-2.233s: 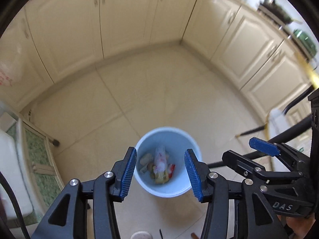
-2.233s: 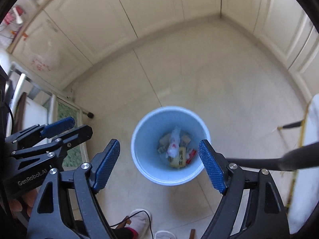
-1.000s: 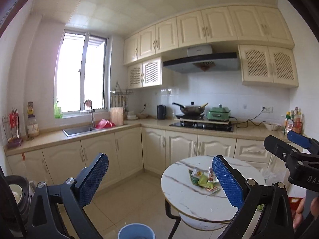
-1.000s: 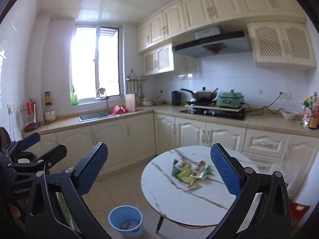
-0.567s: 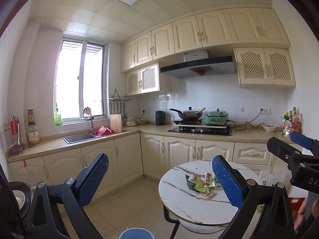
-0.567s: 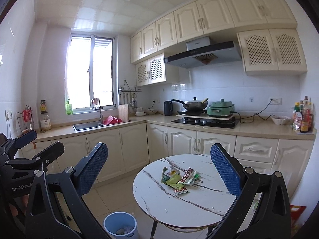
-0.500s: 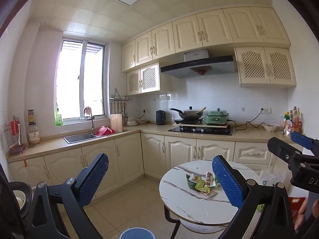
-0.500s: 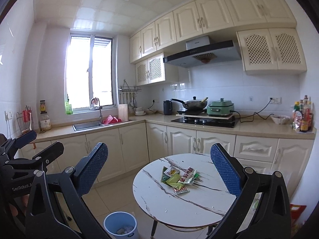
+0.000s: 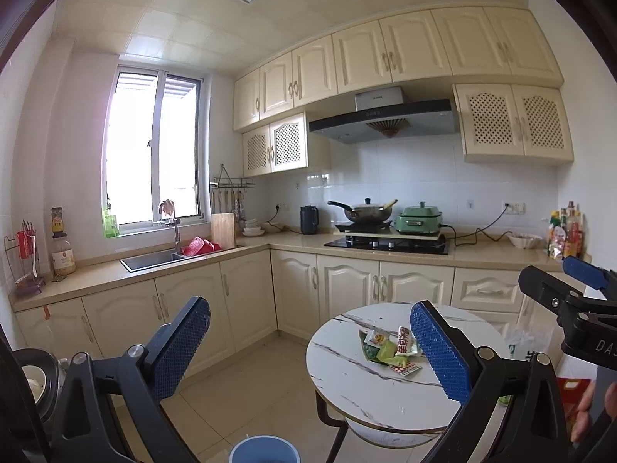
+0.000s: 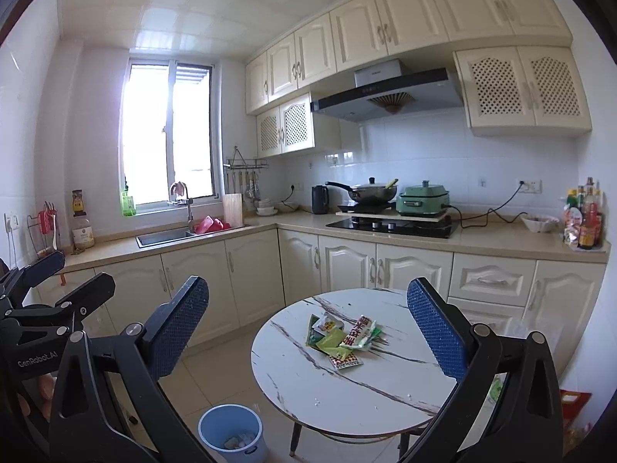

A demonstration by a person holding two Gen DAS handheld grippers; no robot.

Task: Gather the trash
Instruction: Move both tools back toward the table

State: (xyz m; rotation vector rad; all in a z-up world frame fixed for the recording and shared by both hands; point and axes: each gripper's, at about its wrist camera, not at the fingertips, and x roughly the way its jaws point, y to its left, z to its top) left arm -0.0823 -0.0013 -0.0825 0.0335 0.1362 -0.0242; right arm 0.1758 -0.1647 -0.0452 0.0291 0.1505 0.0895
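Several thin, light, likely slippery wrappers [image 10: 341, 337] lie heaped at centre frame on the round tabletop [image 10: 347, 386]; both the left claw [image 9: 308, 351] and right claw [image 10: 308, 341] gape wide, empty; pinch an edge.

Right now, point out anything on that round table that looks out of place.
A loose heap of snack wrappers lies near the middle of the round marble table, crumpled and overlapping. The blue bin stands on the floor beside the table. Both grippers are open and empty.
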